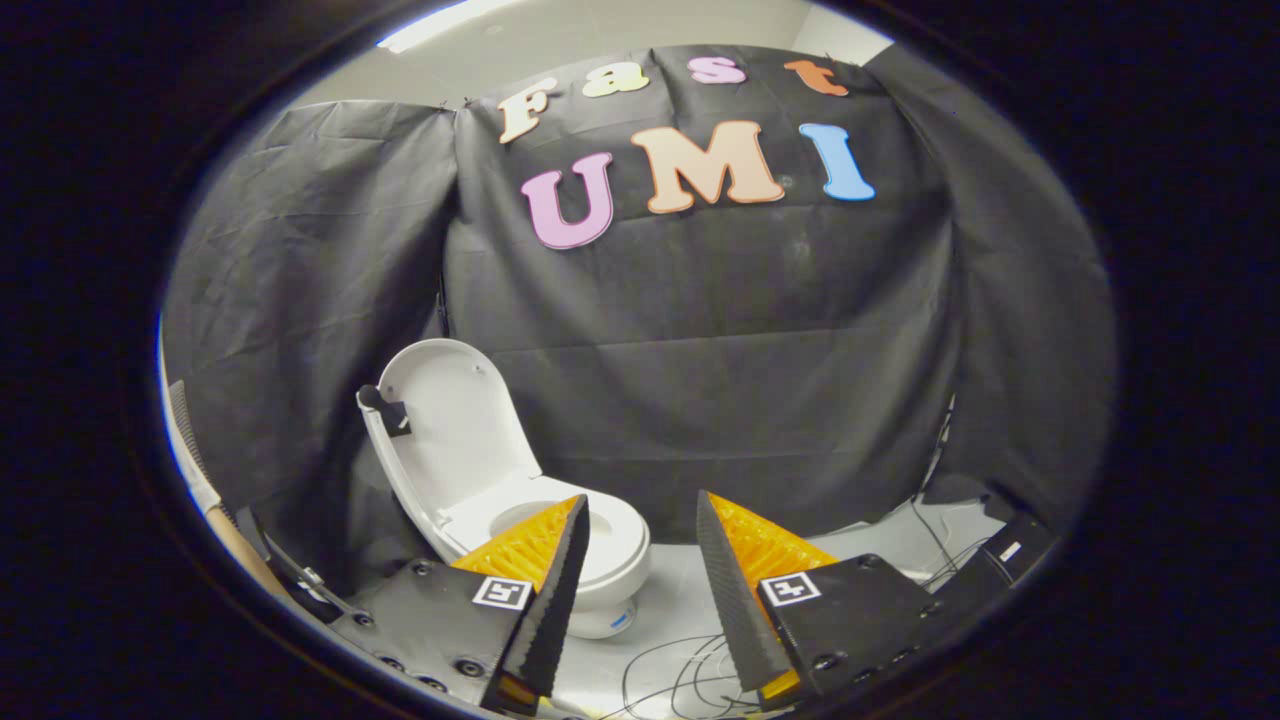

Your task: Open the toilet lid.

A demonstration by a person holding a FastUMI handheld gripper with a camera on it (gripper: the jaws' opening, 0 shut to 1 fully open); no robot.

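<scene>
Now the toilet lid (450, 420) stands raised beyond the parted, empty fingers (560, 570).

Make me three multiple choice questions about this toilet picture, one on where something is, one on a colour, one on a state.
1. Where does the small white toilet stand relative to the gripper?
A. Beyond its left finger
B. Clamped between both fingers
C. Beyond its right finger

2. What colour are the ridged pads on the fingers?
A. Blue
B. Orange
C. Green

3. How is the white oval toilet lid?
A. Flat down on the seat
C. Lying on the floor
B. Raised upright

Answers:
1 A: the bowl sits partly behind the left finger, apart from it.
2 B: both pads show orange beside black foam.
3 B: the lid stands up with the seat exposed; the jaws are open and hold nothing.
</scene>
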